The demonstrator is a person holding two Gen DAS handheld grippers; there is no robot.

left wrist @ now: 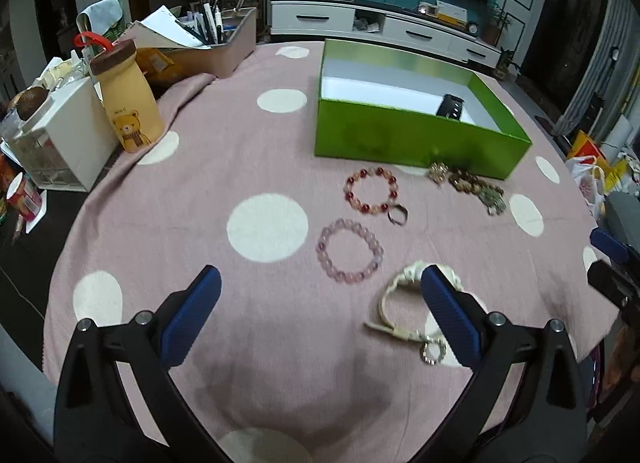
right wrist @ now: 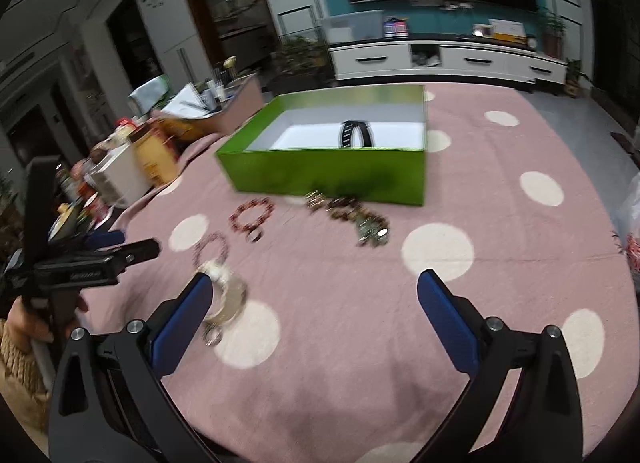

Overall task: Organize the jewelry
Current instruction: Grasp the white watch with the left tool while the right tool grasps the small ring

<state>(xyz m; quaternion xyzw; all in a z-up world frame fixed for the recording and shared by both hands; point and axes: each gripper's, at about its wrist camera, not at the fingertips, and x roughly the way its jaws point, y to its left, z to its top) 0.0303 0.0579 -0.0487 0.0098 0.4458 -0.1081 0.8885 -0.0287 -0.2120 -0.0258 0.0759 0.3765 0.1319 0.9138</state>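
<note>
An open green box (left wrist: 416, 139) (right wrist: 332, 173) stands on the pink dotted tablecloth and holds a black band (left wrist: 450, 106) (right wrist: 354, 134). In front of it lie a red bead bracelet (left wrist: 370, 191) (right wrist: 252, 215), a pale pink bead bracelet (left wrist: 350, 250) (right wrist: 210, 249), a cream watch-like band (left wrist: 404, 303) (right wrist: 226, 295) and a brownish heap of jewelry (left wrist: 468, 185) (right wrist: 352, 215). My left gripper (left wrist: 320, 283) is open above the cloth, its right finger (left wrist: 448, 311) over the cream band. My right gripper (right wrist: 314, 291) is open with nothing between its fingers.
At the table's left stand a yellow bear bottle (left wrist: 128, 103), a white drawer unit (left wrist: 60, 143) and a bin of pens and papers (left wrist: 216, 39). The left gripper's body and the hand holding it (right wrist: 52, 263) show in the right wrist view. A white TV cabinet (left wrist: 380, 23) is behind.
</note>
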